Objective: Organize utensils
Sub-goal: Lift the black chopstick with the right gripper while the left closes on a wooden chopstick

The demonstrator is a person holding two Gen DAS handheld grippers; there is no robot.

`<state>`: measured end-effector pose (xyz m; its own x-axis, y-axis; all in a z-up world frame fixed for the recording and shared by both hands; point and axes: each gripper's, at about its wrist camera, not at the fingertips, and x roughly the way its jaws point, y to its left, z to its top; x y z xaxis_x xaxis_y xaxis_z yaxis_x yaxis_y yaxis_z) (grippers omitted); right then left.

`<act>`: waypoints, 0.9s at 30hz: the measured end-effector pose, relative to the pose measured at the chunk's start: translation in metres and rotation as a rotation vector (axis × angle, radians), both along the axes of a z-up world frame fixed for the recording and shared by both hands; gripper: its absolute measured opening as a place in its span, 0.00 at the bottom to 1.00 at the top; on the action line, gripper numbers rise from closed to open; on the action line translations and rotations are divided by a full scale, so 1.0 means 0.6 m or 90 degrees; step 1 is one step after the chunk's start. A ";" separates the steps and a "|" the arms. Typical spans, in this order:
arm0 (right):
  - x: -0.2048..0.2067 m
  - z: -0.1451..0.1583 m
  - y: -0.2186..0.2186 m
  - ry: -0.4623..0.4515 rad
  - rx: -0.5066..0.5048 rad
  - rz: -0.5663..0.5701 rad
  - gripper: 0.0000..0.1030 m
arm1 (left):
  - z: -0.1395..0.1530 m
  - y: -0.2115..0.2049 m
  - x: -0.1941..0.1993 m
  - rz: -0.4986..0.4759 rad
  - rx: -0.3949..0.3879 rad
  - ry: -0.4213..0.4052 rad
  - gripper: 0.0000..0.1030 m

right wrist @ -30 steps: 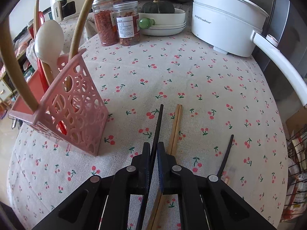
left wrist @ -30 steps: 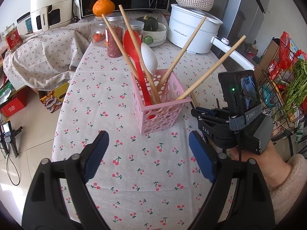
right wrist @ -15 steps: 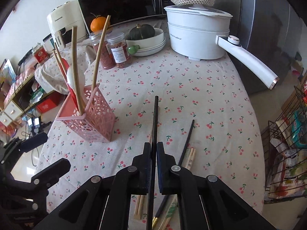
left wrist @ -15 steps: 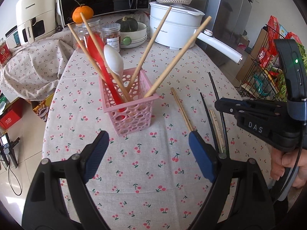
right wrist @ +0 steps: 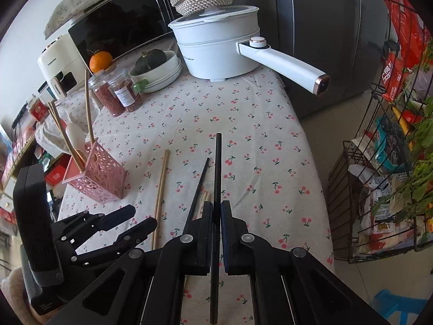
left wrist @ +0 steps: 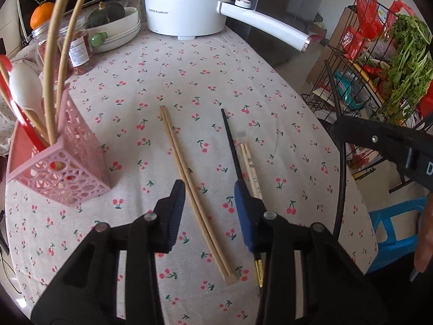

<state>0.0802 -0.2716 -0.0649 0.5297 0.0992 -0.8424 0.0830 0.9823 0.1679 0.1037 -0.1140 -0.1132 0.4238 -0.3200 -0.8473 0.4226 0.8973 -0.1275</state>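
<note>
Now slim black chopstick [right wrist: 217,178], perforated pink basket [right wrist: 104,176]

Soft daylight fills the room, bright and even, so the cherry-print cloth on the bench [left wrist: 189,62] shows clearly. The pink perforated plastic basket [left wrist: 67,178] throws only a faint shadow. A pale sheen lies on the white plastic electric pot [right wrist: 219,51]. Both views are sharp, though straight edges bow outward and the corners go black.
</note>
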 end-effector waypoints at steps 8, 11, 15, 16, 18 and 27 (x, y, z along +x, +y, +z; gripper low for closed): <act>0.016 -0.003 -0.011 0.003 0.009 0.020 0.05 | -0.038 -0.034 0.052 0.049 0.137 -0.079 0.36; 0.020 -0.006 -0.016 0.009 0.015 0.022 0.05 | -0.055 -0.035 0.079 0.085 0.146 -0.054 0.36; 0.024 -0.008 -0.020 0.012 0.018 0.021 0.05 | -0.070 -0.037 0.106 0.123 0.133 -0.019 0.33; 0.023 -0.007 -0.022 0.012 0.020 0.020 0.05 | -0.069 -0.039 0.108 0.123 0.123 -0.013 0.21; 0.021 -0.006 -0.026 0.010 0.022 0.016 0.05 | -0.069 -0.049 0.106 0.109 0.125 -0.006 0.10; 0.002 0.031 -0.040 -0.037 0.025 0.000 0.05 | -0.010 -0.061 0.033 0.033 0.093 -0.048 0.10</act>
